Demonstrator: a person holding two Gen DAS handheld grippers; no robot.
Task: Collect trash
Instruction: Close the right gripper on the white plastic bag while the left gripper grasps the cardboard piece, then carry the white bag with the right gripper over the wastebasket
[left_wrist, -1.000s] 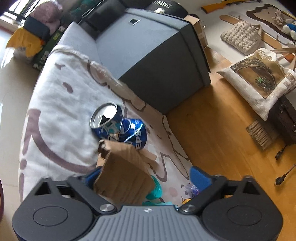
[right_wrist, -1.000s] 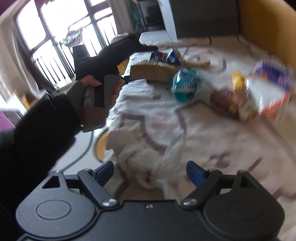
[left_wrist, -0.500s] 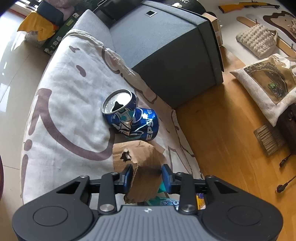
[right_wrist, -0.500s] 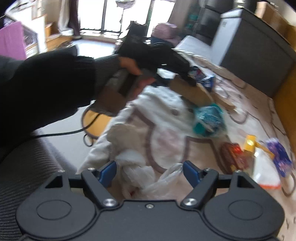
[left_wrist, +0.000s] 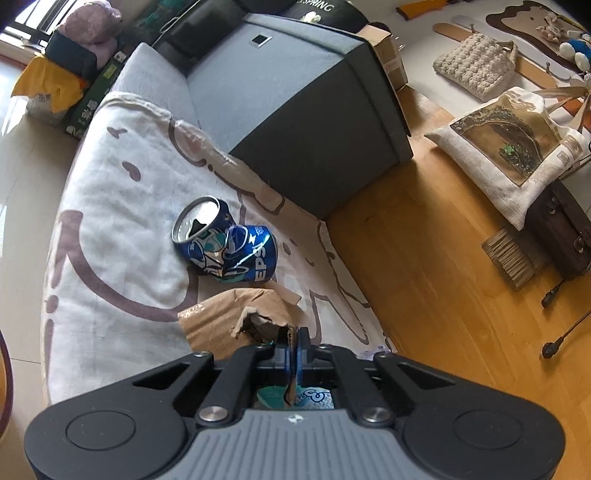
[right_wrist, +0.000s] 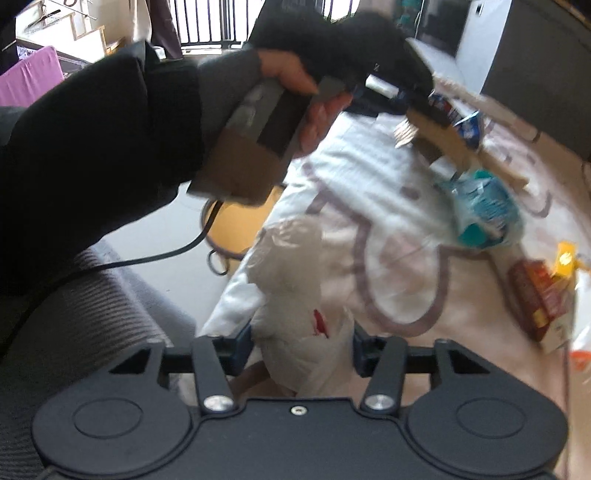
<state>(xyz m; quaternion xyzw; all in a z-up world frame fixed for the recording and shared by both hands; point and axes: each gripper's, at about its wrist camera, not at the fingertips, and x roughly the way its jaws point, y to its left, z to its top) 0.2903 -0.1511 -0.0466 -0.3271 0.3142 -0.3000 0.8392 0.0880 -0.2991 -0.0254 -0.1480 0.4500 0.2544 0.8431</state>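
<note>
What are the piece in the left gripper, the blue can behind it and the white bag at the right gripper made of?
Brown piece: looks like cardboard, matte, with torn, ragged edges; the left gripper is shut on it.
Blue can: thin metal, likely aluminium, glossy print, bare silvery top, dented body.
White bag: seems thin plastic film, translucent and crumpled, between the fingers of the open right gripper; the view is blurred.

Home living room; grey sofa (left_wrist: 258, 85) under patterned throw (left_wrist: 110, 236); wooden floor (left_wrist: 443, 295); printed cushion (left_wrist: 509, 147); balcony railing (right_wrist: 207, 22).
</note>
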